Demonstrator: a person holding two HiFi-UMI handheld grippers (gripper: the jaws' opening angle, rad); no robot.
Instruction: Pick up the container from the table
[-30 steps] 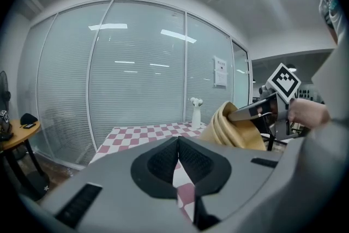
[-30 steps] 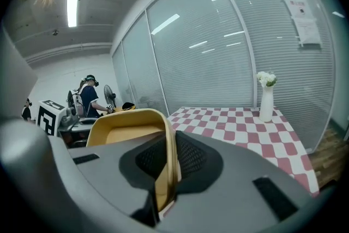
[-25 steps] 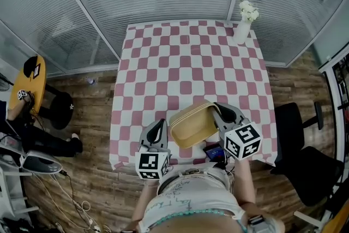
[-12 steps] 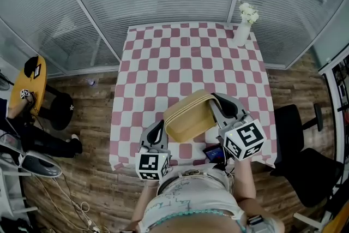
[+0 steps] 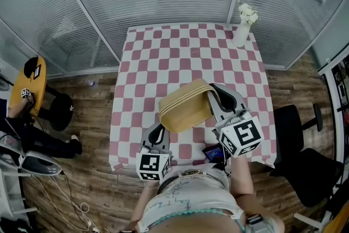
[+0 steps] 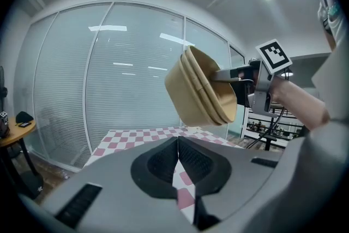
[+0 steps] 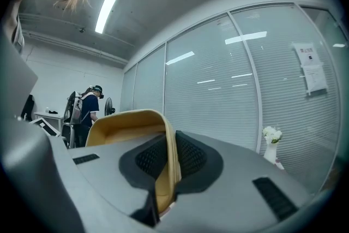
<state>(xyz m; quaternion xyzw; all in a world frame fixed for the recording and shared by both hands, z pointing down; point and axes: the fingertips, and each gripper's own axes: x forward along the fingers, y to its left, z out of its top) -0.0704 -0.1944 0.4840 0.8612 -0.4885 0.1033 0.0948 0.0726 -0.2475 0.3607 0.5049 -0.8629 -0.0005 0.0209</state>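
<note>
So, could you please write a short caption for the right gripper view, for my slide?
Right tongs closed on the wall of a tan container, a vase of white flowers behind.

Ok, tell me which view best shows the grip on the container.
The right gripper view: the right gripper pinches the container by its wall there. The head view shows its outside, the left gripper view its side, held aloft.

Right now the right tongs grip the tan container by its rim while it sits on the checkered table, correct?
No. The right tongs do grip the tan container by its rim, but it is off the checkered table: the left gripper view shows it held up in the air.
</note>
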